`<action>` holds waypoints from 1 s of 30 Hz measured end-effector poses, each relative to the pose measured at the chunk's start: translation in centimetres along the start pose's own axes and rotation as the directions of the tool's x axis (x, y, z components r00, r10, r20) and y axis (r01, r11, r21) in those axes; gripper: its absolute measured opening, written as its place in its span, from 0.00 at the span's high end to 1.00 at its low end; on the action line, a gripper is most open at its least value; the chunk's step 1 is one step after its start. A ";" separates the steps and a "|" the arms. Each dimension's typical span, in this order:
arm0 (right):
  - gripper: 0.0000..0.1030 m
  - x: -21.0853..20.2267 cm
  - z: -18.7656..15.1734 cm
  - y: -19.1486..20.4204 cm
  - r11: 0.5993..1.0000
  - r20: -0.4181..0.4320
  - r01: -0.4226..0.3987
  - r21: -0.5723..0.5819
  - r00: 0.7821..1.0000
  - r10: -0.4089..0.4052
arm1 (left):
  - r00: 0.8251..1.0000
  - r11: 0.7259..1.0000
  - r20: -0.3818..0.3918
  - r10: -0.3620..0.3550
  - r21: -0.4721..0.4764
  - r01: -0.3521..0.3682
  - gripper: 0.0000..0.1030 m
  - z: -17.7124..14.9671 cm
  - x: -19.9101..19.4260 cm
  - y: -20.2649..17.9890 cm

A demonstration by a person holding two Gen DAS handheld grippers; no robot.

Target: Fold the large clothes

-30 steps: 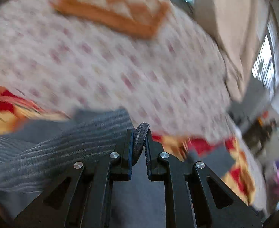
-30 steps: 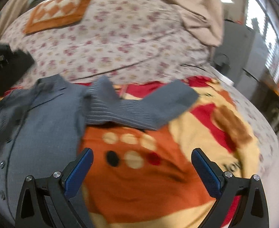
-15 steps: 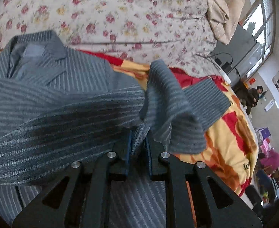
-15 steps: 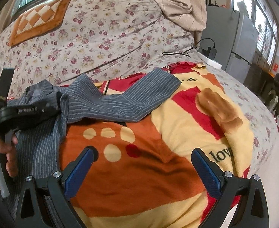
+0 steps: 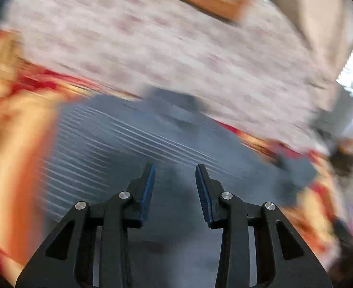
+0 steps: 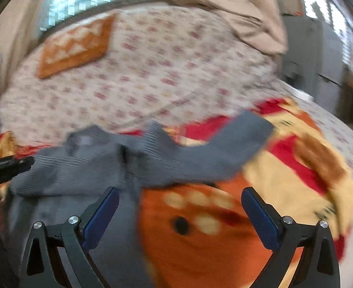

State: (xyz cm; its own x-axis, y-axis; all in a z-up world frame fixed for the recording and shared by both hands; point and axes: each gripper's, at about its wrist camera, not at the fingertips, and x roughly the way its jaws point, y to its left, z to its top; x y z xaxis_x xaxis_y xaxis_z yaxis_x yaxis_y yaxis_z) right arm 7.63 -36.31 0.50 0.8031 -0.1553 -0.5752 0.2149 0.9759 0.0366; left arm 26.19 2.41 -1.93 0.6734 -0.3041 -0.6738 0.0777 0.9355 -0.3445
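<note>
Gone from between the left gripper point(image 5: 175, 176) pads since half a second back: that pinched fold of grey pinstripe. Jaws opening now, nothing between them, only blurred cloth below. Looks like a release right after laying the sleeve across.

Closest in the right wrist view: right gripper point(image 6: 180, 200) spread wide, holding nothing, hovering over the line where the pinstriped jacket point(image 6: 85, 168) meets the orange cartoon blanket point(image 6: 200, 240). Just past it, the sleeve point(image 6: 224, 148) thrown rightward over the blanket, cuff end lying on the red and yellow part. Jacket body to the left, collar toward the floral bedspread point(image 6: 152, 76). Farther back, an orange diamond-pattern cushion point(image 6: 75, 45) and a beige quilt point(image 6: 236, 9) heaped by the window.

Step in hand, best guess: sleeves being folded in, one just dropped. Next up probably that stray right sleeve — needs a pinch near the cuff and a carry back over the chest. Blur everywhere, so exact edges hard to call.
</note>
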 end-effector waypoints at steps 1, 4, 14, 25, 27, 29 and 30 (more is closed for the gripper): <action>0.05 0.5 0.5 1.1 0.999 0.021 -0.046 -0.014 0.999 0.046 | 0.997 0.997 0.006 0.082 -0.015 -0.082 0.67 0.5 0.5 1.8; 0.06 2.7 2.1 4.0 0.979 0.013 -0.193 -0.070 0.981 0.194 | 0.988 0.980 -0.084 0.133 -0.138 -0.144 0.68 -0.8 3.1 6.2; 0.23 13.8 5.7 12.0 0.863 -0.163 -0.498 -0.080 0.861 0.482 | 0.993 0.983 -0.067 0.097 -0.152 -0.107 0.68 -0.9 4.5 5.4; 0.16 22.5 1.6 9.0 0.969 -0.390 -0.239 -0.062 0.900 0.196 | 0.997 0.984 -0.038 0.062 -0.168 -0.068 0.51 -1.0 5.3 5.0; 0.16 22.6 1.8 9.6 0.961 -0.416 -0.262 -0.083 0.886 0.206 | 0.998 0.989 -0.047 0.043 -0.139 -0.049 0.44 -1.0 5.3 4.5; 0.31 21.9 2.6 9.3 0.972 -0.397 -0.222 -0.073 0.901 0.176 | 0.998 0.991 -0.054 0.043 -0.121 -0.050 0.42 -1.0 5.2 4.2; 0.37 21.0 3.2 8.7 0.978 -0.359 -0.199 -0.058 0.918 0.166 | 0.997 0.992 -0.056 0.045 -0.113 -0.051 0.42 -1.1 5.2 4.2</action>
State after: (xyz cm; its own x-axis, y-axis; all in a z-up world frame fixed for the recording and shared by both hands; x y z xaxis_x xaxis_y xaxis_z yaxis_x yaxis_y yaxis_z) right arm 28.12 -31.59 -8.60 0.5735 0.0740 -0.8159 0.0186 0.9945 0.1032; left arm 29.22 4.53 -7.59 0.6341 -0.2717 -0.7239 -0.0403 0.9233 -0.3819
